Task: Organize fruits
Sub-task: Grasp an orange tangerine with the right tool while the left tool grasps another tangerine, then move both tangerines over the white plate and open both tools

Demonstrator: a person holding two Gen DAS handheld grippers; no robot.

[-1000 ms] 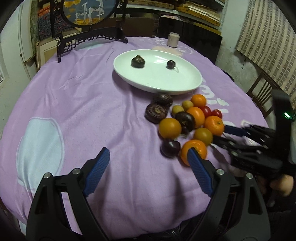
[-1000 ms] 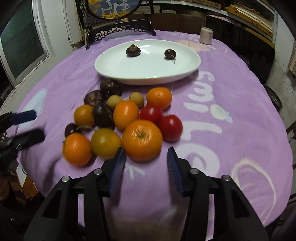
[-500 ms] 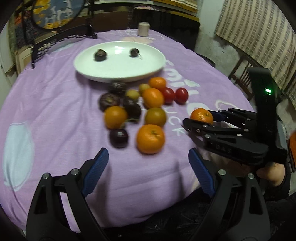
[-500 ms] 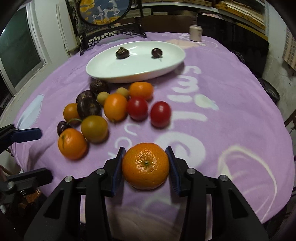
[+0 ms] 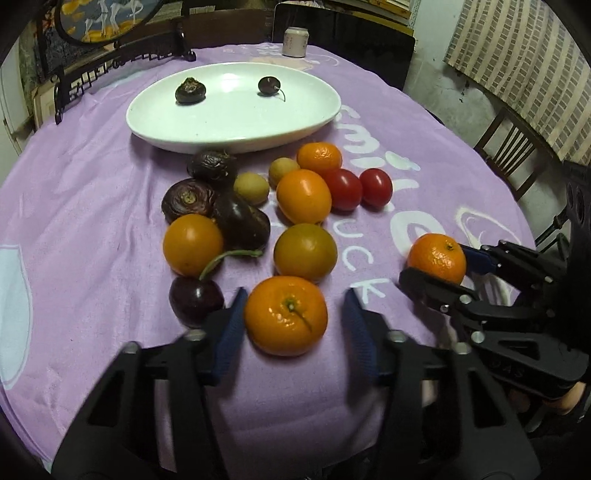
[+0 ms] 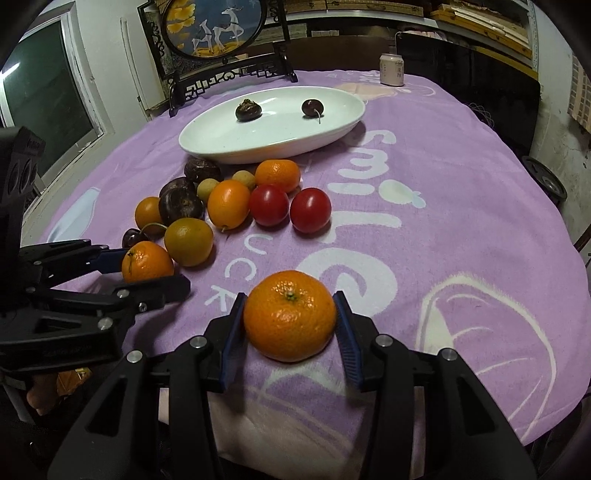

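On fuzzy purple cloth, round dimpled mandarins

A home dining room: clothed table, wooden chair, decorative screen.

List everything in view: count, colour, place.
plate: one, white, far centre
dark fruit: four, brown-purple, three in pile, one on plate
cherries: two, dark, one at pile's near edge, one on plate
oranges: five, orange, one greenish, in pile
held orange: one, orange, near right
tomatoes: two, red, pile's right
small fruit: two, yellow-green, mid pile
can: one, pale, far edge
cloth: one, purple, over table
left tool: open around nearest orange
right tool: shut on held orange
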